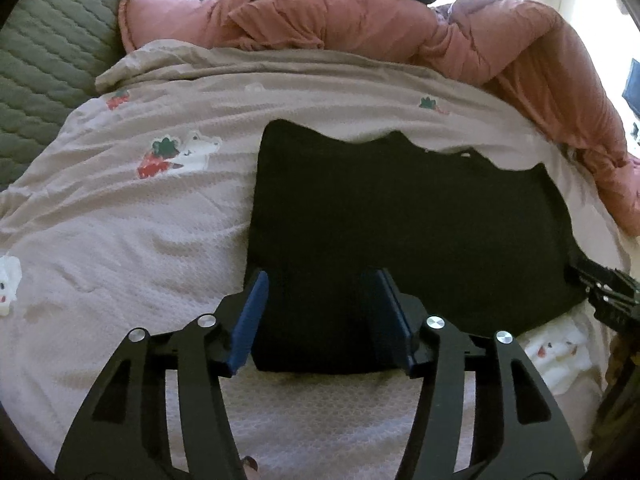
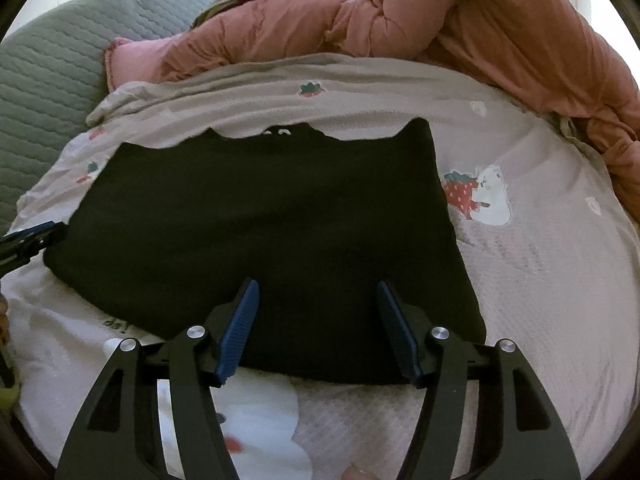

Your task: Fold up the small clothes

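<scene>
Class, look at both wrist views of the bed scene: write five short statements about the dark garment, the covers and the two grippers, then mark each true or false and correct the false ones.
1. The black garment lies on a pale blanket printed with strawberries. True.
2. The left gripper is clamped shut on the garment. False: its jaws stand apart over the near edge, not pressing it.
3. The right gripper is open. True.
4. A salmon-pink quilt is bunched behind the blanket. True.
5. The garment is bright red. False: it is black.
</scene>
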